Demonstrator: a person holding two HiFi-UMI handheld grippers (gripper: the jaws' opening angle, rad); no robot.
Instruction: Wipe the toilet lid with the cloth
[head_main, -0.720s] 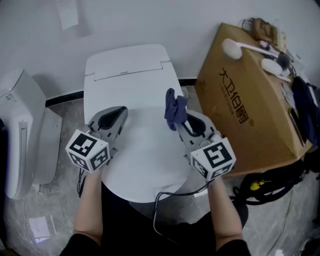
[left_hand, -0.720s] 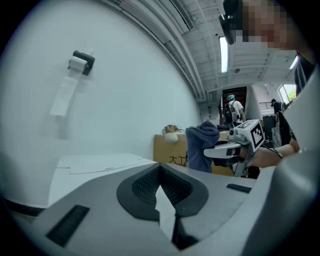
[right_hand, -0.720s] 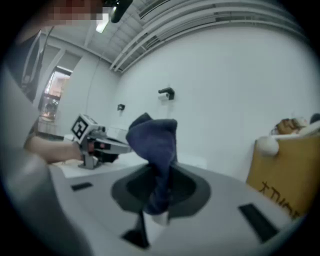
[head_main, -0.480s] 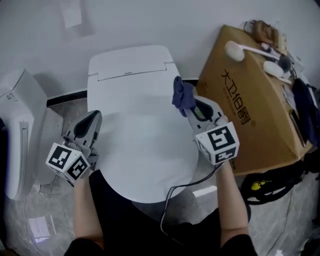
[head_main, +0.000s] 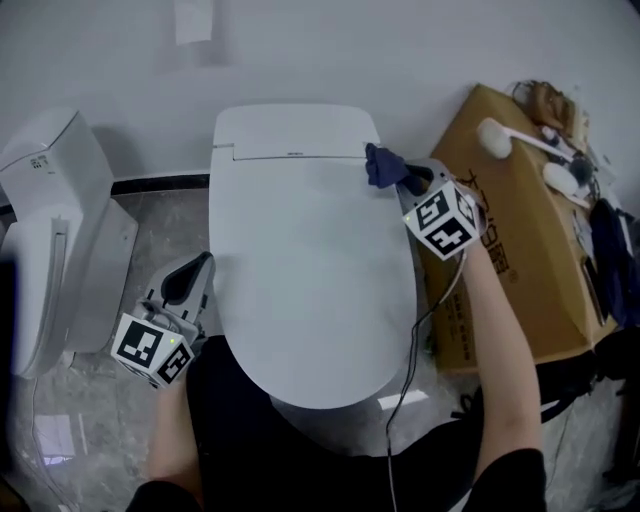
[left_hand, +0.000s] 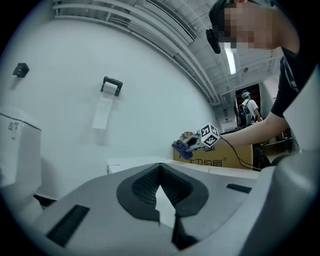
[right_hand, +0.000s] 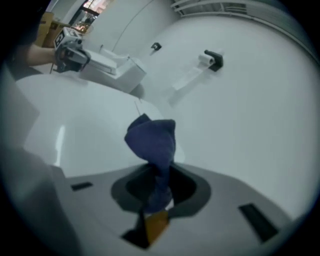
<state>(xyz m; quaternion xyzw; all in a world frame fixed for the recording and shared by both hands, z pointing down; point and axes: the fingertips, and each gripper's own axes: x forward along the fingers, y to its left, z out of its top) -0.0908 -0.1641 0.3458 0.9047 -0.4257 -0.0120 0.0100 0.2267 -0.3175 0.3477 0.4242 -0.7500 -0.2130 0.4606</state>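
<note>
The white toilet lid (head_main: 310, 270) lies closed in the middle of the head view. My right gripper (head_main: 400, 175) is at the lid's back right corner, near the hinge, shut on a dark blue cloth (head_main: 384, 167). The bunched cloth (right_hand: 152, 142) sticks up out of the right gripper (right_hand: 159, 187) above the lid's surface. My left gripper (head_main: 196, 268) hangs off the lid's left side, low over the floor, shut with nothing in it. The left gripper view looks past the left gripper (left_hand: 162, 200) across the lid to the cloth (left_hand: 181, 148).
A large cardboard box (head_main: 530, 260) stands tight against the toilet's right side, with brushes (head_main: 520, 140) on top. Another white toilet unit (head_main: 50, 230) stands at the left. A cable (head_main: 415, 340) hangs from the right gripper across the lid's right edge. The wall is close behind.
The right gripper carried the cloth from the lid's middle right up to its back right corner. The left gripper left the lid and dropped to the left, beside the bowl.
</note>
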